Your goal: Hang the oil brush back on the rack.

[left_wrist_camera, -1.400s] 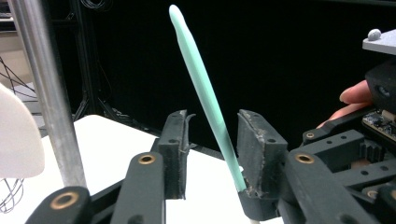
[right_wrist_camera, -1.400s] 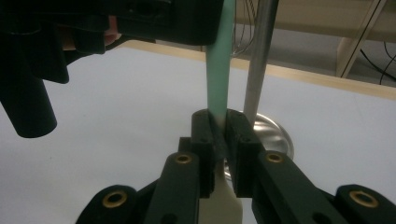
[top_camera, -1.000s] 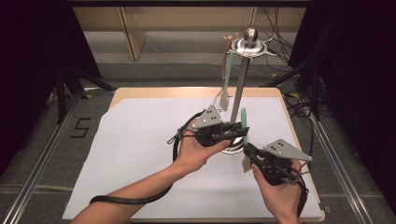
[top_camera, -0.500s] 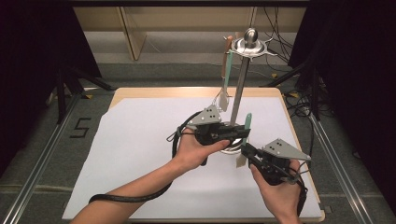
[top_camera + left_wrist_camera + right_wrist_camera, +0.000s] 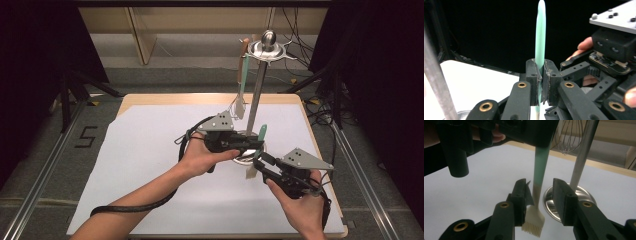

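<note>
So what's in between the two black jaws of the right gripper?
The brush: its pale neck hangs in the gap of the right gripper, whose jaws have just been opening. The right gripper view shows this. The left gripper pinches its green handle.

Floor marking: a dark "5" on the grey floor [image 5: 86, 137], left of the table [image 5: 150, 102].
Other text: none legible.

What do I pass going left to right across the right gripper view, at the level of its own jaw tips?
Its left black fingertip → green-handled brush, in the gap between the open jaws → its right black fingertip → rack's steel pole.
</note>
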### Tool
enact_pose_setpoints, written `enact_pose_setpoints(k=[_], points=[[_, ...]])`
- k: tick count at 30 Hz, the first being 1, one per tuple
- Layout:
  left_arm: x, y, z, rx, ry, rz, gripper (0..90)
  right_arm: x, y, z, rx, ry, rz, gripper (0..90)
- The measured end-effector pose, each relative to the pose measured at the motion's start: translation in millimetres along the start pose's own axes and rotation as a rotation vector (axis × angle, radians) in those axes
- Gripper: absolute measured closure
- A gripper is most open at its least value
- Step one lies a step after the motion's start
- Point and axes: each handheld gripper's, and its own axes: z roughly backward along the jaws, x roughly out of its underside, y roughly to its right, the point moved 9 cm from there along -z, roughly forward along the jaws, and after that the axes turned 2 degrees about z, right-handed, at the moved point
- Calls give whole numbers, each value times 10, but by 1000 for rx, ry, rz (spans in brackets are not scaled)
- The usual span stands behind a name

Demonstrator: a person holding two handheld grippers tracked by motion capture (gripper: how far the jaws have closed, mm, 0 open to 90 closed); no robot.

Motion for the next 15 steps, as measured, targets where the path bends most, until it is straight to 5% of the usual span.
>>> enact_pose_setpoints(k=[15], points=[[22,-45,51,28,-26,-18,830,8,-27,21,-14,-9,18,648]])
